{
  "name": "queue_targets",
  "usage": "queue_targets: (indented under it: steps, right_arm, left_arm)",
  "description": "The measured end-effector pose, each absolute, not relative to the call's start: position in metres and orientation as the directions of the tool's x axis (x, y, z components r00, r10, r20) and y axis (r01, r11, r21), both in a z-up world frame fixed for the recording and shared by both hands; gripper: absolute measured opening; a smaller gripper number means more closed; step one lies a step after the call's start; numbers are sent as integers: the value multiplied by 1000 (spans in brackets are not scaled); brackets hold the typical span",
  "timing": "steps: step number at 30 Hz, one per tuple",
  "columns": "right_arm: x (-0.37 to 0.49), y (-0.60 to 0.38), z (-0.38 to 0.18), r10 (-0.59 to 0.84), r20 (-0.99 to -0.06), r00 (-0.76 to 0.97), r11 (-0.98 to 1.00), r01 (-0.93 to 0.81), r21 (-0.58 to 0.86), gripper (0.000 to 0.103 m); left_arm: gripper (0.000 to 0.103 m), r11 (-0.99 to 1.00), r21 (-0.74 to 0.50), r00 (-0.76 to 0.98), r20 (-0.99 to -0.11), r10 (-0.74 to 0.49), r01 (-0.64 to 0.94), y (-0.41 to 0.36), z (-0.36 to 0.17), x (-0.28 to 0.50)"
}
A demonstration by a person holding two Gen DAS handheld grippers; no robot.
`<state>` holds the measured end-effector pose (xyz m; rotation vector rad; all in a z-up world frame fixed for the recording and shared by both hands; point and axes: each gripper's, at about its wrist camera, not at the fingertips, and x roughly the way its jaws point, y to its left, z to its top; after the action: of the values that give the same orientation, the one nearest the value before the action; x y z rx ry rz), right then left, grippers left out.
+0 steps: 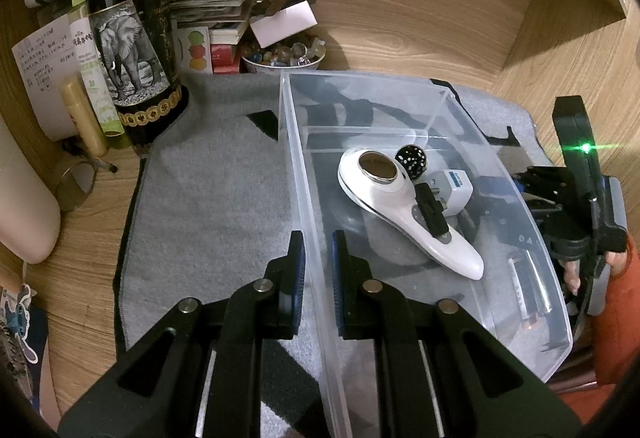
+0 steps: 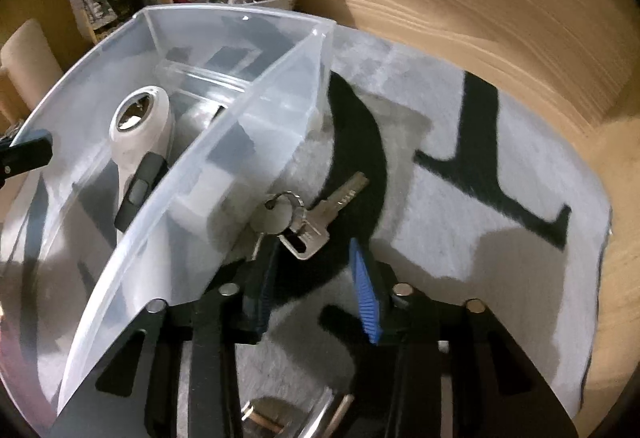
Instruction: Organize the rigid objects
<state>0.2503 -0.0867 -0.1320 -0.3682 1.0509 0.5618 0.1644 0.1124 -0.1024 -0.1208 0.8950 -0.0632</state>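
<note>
Your left gripper (image 1: 318, 258) clamps the bin (image 1: 294, 158) wall, steadying it. The keys (image 2: 308, 216) lie at twelve o'clock of your right gripper (image 2: 316, 270) (fingers apart, nothing grasped).

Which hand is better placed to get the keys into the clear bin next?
Right. Its claw hangs just short of the keys on the grey mat, beside the bin. The left claw is clamped on the bin's wall, steadying it.
</note>
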Motion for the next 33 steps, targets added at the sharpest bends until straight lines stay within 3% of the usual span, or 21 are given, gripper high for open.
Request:
queue_targets:
  steps: [3,14,16,18,20,29,33]
  right_arm:
    - [254,-81,-132,231,-891,390,799,-599,-55,12]
    - [275,-121,-125,178,-905,388,886,-463,-25,11]
    - [268,-124,-120,236,-908,345,873,-486,42,15]
    - [258,-118,-115,259,-900,350,857,-513,48,34]
    - [255,-110,-112,256,-892,371,846,-533,21,43]
    - [279,-88,-127,274,-895,352,818,-575,24,43]
    - [290,-102,-131,264,-896,356,847,-530,39,52]
  left_arm:
    - [11,991,-132,624,-774,-106,4,113,-102,164]
    - [11,989,-148,619,-776,-125,14,115,-104,167]
    - [11,988,-153,617,-776,-130,15,117,-104,167]
    - [11,988,-154,616,-776,-131,16,117,-104,168]
    - [11,988,-153,617,-776,-130,17,117,-104,167]
    - [11,990,-140,619,-777,-116,9,116,-104,167]
    - [11,990,-142,621,-776,-113,3,116,-103,167]
